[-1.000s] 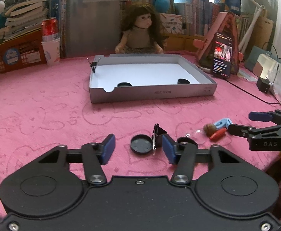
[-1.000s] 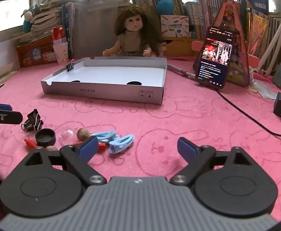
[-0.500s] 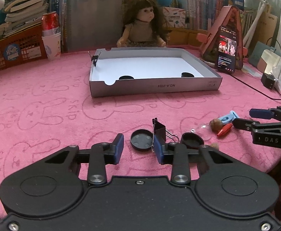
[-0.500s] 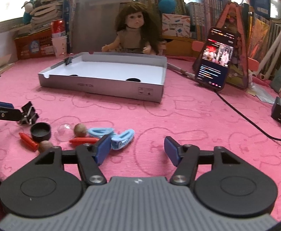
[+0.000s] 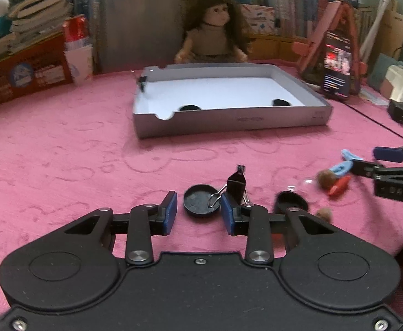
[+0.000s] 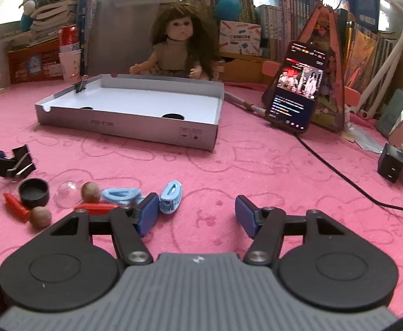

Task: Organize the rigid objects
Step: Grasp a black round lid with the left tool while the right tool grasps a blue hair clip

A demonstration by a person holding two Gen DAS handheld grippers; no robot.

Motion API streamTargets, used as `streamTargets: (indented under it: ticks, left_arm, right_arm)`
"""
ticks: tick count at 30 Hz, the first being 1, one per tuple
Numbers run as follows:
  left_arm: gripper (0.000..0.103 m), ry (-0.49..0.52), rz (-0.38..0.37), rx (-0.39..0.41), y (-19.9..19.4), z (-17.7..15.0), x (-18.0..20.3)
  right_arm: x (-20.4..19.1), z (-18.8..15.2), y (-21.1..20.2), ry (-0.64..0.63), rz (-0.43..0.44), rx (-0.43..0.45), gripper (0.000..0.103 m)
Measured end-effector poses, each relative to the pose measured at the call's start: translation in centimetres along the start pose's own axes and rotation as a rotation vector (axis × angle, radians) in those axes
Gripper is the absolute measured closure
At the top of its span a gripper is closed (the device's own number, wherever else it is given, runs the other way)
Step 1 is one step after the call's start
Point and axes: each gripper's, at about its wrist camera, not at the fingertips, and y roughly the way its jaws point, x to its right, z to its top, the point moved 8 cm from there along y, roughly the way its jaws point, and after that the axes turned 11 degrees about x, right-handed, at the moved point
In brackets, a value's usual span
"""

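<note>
Now, with the shallow grey cardboard tray [image 5: 229,122] sitting upper centre, I am holding my right tongs [image 6: 194,215] apart on nothing, low centre, while my left tongs [image 5: 198,212] are clamping the round black plastic cap [image 5: 200,202]. I am judging one risk: the black metal binder clip [image 5: 236,183], its wire lying over the cap, may snag and drag along.

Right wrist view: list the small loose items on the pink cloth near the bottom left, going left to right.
Red stick → black cap → clear dome → brown ball → light blue clip.
</note>
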Motion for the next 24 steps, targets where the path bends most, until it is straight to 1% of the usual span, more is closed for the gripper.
streamTargets:
  ticks: [2, 4, 7, 10, 12, 14, 20, 21, 22, 23, 24]
  left_arm:
    - [0.07, -0.003, 0.015, -0.003, 0.1, -0.1, -0.5]
    - [0.07, -0.011, 0.009, -0.007, 0.1, -0.2, -0.6]
    - [0.07, 0.0, -0.002, -0.013, 0.3, -0.4, -0.1]
    - [0.07, 0.026, 0.004, -0.003, 0.4, -0.4, 0.4]
    - [0.07, 0.02, 0.003, -0.002, 0.6, -0.3, 0.5]
    - [0.069, 0.016, 0.004, 0.0, 0.7, -0.3, 0.5]
    - [0.068, 0.017, 0.016, 0.008, 0.8, -0.4, 0.5]
    - [0.069, 0.015, 0.015, 0.007, 0.8, -0.4, 0.6]
    - [0.07, 0.012, 0.016, 0.007, 0.8, -0.4, 0.6]
    - [0.073, 0.009, 0.017, 0.008, 0.8, -0.4, 0.6]
    - [0.074, 0.009, 0.018, 0.009, 0.8, -0.4, 0.5]
  right_arm:
    - [0.3, 0.0, 0.2, 0.021, -0.005, -0.005, 0.031]
    - [0.5, 0.0, 0.4, 0.038, 0.002, -0.008, 0.031]
    - [0.2, 0.0, 0.6, 0.036, 0.012, -0.003, 0.031]
    - [-0.2, 0.1, 0.8, 0.031, 0.016, 0.0, 0.031]
    - [-0.4, 0.1, 0.9, 0.033, 0.024, -0.001, 0.033]
    - [-0.5, 0.1, 1.0, 0.039, 0.028, -0.001, 0.041]
    - [-1.1, 0.2, 1.1, 0.044, 0.044, 0.009, 0.058]
    - [-1.2, 0.3, 1.1, 0.042, 0.046, 0.01, 0.06]
    - [-1.3, 0.3, 1.1, 0.04, 0.05, 0.011, 0.064]
    - [-1.4, 0.3, 1.1, 0.041, 0.053, 0.011, 0.069]
    - [-1.5, 0.4, 1.1, 0.042, 0.057, 0.01, 0.071]
